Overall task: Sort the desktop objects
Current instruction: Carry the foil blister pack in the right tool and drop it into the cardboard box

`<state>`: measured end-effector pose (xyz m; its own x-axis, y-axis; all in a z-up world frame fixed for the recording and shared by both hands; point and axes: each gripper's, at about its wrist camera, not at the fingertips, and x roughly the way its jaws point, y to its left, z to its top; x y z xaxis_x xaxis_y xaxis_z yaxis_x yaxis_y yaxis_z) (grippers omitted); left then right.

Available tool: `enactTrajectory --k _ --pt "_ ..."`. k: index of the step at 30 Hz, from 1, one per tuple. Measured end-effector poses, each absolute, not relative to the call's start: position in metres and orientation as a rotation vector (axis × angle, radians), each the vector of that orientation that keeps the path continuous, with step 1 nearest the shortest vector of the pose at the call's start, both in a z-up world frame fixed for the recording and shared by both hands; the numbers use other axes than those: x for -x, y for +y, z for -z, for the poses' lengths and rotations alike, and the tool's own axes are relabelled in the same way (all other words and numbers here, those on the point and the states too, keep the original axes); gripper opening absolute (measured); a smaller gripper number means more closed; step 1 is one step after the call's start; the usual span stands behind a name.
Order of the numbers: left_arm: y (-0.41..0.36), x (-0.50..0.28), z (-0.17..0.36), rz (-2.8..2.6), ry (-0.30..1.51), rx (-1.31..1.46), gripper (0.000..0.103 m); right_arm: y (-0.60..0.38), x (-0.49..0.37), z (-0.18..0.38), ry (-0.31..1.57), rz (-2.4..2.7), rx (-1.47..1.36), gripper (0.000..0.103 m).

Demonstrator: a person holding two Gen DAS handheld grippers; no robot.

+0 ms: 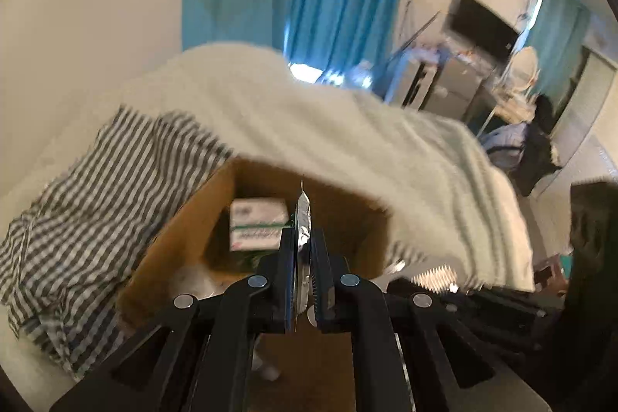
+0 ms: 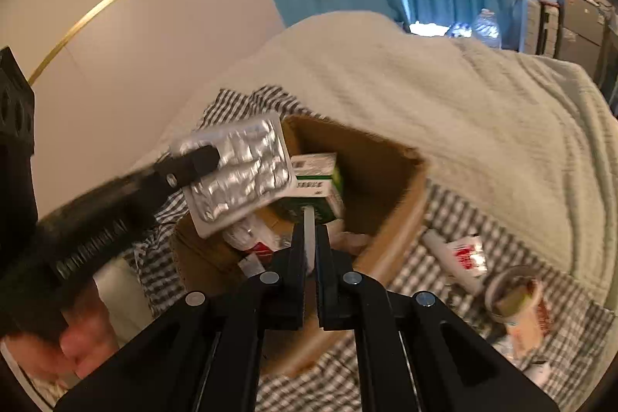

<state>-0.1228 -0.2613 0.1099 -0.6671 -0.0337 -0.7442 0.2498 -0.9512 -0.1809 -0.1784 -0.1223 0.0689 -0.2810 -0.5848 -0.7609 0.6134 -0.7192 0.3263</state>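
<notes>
My left gripper (image 1: pixel 303 236) is shut on a silver foil blister pack (image 1: pixel 302 215), seen edge-on and held above an open cardboard box (image 1: pixel 170 238). In the right wrist view the same left gripper (image 2: pixel 201 159) comes in from the left, holding the blister pack (image 2: pixel 247 176) flat over the cardboard box (image 2: pixel 398 219). My right gripper (image 2: pixel 309 232) is shut on a thin white flat item (image 2: pixel 309 222), edge-on, also over the box. Inside lie a green-and-white medicine box (image 2: pixel 320 184) and some red-and-white packets (image 2: pixel 255 246). The medicine box (image 1: pixel 257 224) also shows in the left wrist view.
The box sits on a striped grey-and-white cloth (image 1: pixel 85 203) on a bed, beside a pale blanket (image 2: pixel 444 103). To the right of the box lie a white tube with a red label (image 2: pixel 459 257) and a paper cup (image 2: pixel 517 300). A hand (image 2: pixel 77 342) holds the left gripper's handle.
</notes>
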Motion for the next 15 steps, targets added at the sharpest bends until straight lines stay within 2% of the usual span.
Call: enactTrajectory --k 2,4,5,6,7,8,9,13,15 --pt "-0.269 0.124 -0.095 2.665 0.408 -1.265 0.008 -0.128 0.180 -0.061 0.023 2.037 -1.214 0.007" --pt "-0.277 0.123 -0.079 2.614 0.399 -1.316 0.010 -0.126 0.184 -0.061 0.035 2.067 -1.211 0.037" --pt "-0.278 0.122 -0.074 2.597 0.390 -1.338 0.014 -0.119 0.184 -0.064 0.039 2.089 -1.197 0.040" --pt "-0.279 0.122 -0.071 2.583 0.383 -1.354 0.026 -0.115 0.185 -0.066 0.049 2.107 -1.188 0.040" --pt "-0.279 0.121 -0.068 2.569 0.383 -1.364 0.033 -0.111 0.185 -0.070 0.060 2.125 -1.183 0.040" --pt "-0.279 0.118 -0.067 2.564 0.388 -1.358 0.045 -0.106 0.185 -0.073 0.070 2.148 -1.178 0.040" --pt "-0.278 0.117 -0.067 2.563 0.394 -1.344 0.052 -0.099 0.186 -0.076 0.080 2.174 -1.173 0.040" --pt "-0.252 0.116 -0.078 2.637 0.362 -1.327 0.057 -0.074 0.185 -0.086 0.144 2.266 -1.176 0.040" --pt "-0.230 0.113 -0.087 2.704 0.313 -1.293 0.068 -0.060 0.187 -0.088 0.147 2.283 -1.181 0.040"
